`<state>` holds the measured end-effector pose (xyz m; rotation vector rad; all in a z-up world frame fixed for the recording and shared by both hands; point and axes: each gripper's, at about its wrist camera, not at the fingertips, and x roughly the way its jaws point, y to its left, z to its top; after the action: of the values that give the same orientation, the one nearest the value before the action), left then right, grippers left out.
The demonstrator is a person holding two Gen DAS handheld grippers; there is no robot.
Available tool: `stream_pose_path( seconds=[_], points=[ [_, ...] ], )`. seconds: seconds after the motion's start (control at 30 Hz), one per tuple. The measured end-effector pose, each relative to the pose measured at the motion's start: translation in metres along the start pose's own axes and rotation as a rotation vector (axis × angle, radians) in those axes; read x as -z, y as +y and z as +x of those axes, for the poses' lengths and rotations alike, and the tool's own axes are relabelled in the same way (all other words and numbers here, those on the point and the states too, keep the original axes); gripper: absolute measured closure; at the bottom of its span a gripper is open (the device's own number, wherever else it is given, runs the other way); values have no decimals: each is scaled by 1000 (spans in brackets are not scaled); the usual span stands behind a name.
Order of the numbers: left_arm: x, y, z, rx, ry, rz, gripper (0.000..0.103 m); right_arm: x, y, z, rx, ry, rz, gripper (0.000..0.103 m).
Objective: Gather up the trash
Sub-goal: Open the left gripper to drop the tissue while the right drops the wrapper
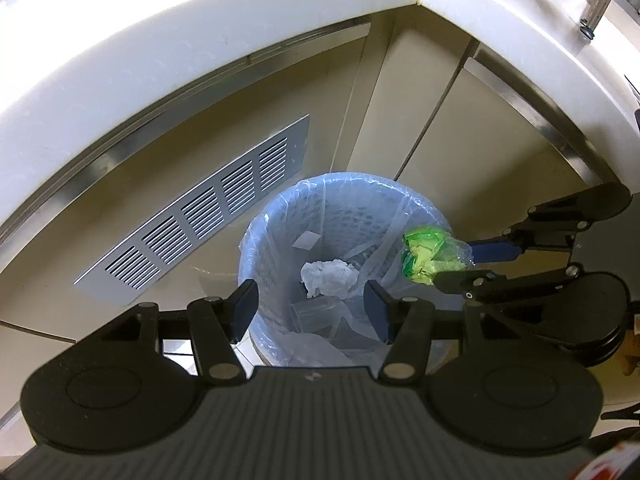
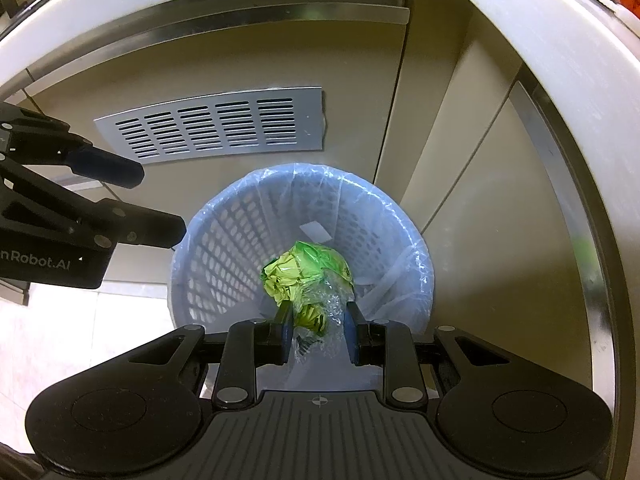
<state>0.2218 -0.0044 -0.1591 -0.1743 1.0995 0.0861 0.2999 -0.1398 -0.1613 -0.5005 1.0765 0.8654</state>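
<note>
A white counter [image 1: 200,36] curves around an inner corner, with beige cabinet doors [image 2: 240,68] below it and a silver slotted vent [image 1: 200,204] set into one door. On the floor in that corner stands a pale blue mesh bin [image 2: 224,240] lined with a clear bag [image 1: 280,208].

The right gripper [image 2: 316,332] is clamped on a crumpled green wrapper [image 2: 304,272] with clear plastic film around its lower part; the wad sticks out past the blue pads, directly above the bin's mouth. From the left wrist view the same wad [image 1: 428,256] hangs over the bin's right rim.

The left gripper [image 1: 312,312] holds nothing: its two fingers stand apart with a clear gap between them, over the near side of the bin. Down inside lies a crumpled white tissue [image 1: 328,278], beside what may be a clear plastic cup (hard to make out through the liner).

On the side of the left gripper's body, seen from the right wrist, white lettering reads "nRobot.AI", its start cut off by the picture's edge.

The two grippers are near each other but apart. The bin sits close to the cabinet doors, with pale floor tiles [image 2: 60,340] open on the left.
</note>
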Motion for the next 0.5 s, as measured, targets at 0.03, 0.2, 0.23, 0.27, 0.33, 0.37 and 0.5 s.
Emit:
stream_pose_path(
  seconds=[0.03, 0.2, 0.23, 0.27, 0.33, 0.37, 0.5],
  points=[
    [0, 0, 0, 0, 0, -1, 49, 0, 0, 0, 0, -2, 1, 77],
    [0, 1, -2, -4, 0, -2, 49, -2, -1, 1, -14, -14, 23, 60],
    [1, 1, -2, -5, 0, -3, 49, -2, -1, 0, -9, -19, 26, 51],
    [1, 1, -3, -6, 0, -3, 49, -2, -1, 0, -4, -21, 26, 48],
    [1, 2, -4, -9, -1, -5, 49, -3, -2, 0, -13, -21, 28, 48],
    [0, 1, -4, -10, -2, -8, 49, -3, -2, 0, -13, -21, 26, 48],
    [2, 3, -8, -12, -9, -16, 49, -1, -1, -1, -13, -18, 23, 48]
  ],
)
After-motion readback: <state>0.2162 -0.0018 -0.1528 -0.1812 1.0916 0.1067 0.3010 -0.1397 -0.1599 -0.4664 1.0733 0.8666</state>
